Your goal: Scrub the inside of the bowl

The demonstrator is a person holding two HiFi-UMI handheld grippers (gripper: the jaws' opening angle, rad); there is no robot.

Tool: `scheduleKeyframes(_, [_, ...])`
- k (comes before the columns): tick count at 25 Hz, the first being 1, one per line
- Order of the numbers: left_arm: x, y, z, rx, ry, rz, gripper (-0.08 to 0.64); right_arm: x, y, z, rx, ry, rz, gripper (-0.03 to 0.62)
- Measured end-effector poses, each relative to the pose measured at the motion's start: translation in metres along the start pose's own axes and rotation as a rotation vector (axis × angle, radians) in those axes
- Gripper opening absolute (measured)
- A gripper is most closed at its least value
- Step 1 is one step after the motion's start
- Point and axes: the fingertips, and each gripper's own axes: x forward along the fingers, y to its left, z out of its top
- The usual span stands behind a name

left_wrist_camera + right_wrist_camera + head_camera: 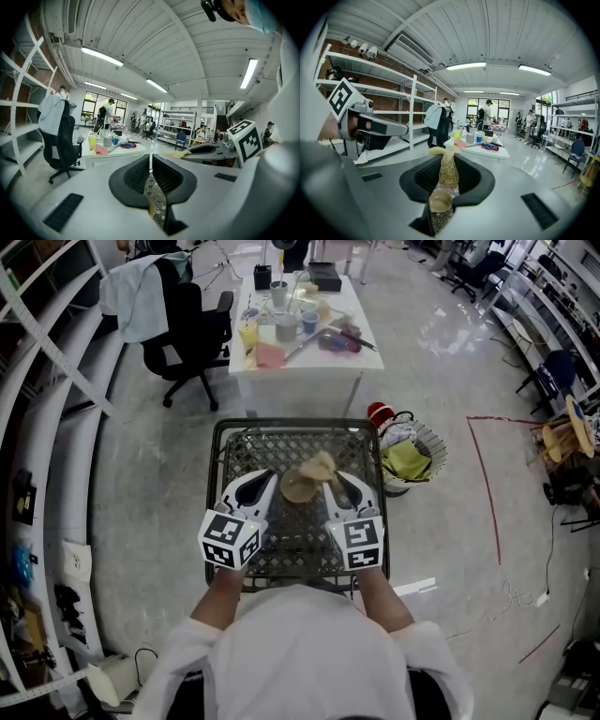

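Right gripper view gives me the clearest read: the right tongs (449, 159) are clamped narrow on a straw-coloured fibrous scrubber (449, 176), whose frayed top pokes up past the tips. The small tan round bowl (440, 202) sits just below on the black wire-mesh counter (439, 222), mouth up, between the two tools. The scrubber hangs above the bowl's far rim, not inside it.

To do this well, I'd drop the wad into the hollow and press it lightly against the inner wall. Then I'd sweep in circles from the bottom up to the rim. The bowl looks light and the mesh gives it little footing, so I expect it to skid or tip if I push sideways. It wants bracing.

Over on the other side, the left tongs (150, 159) are closed right up, pads meeting. A sliver of the bowl's rim shows low in the gap. I can't tell whether they pinch or even touch it.
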Motion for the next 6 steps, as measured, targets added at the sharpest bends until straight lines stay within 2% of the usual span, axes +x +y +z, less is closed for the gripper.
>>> scheduleKeyframes(6, [0.0015,-0.0031,-0.0010,0.010,0.010,-0.008,0.041,-0.0010,-0.0011,-0.0015,-0.005,0.009,-0.002,0.089])
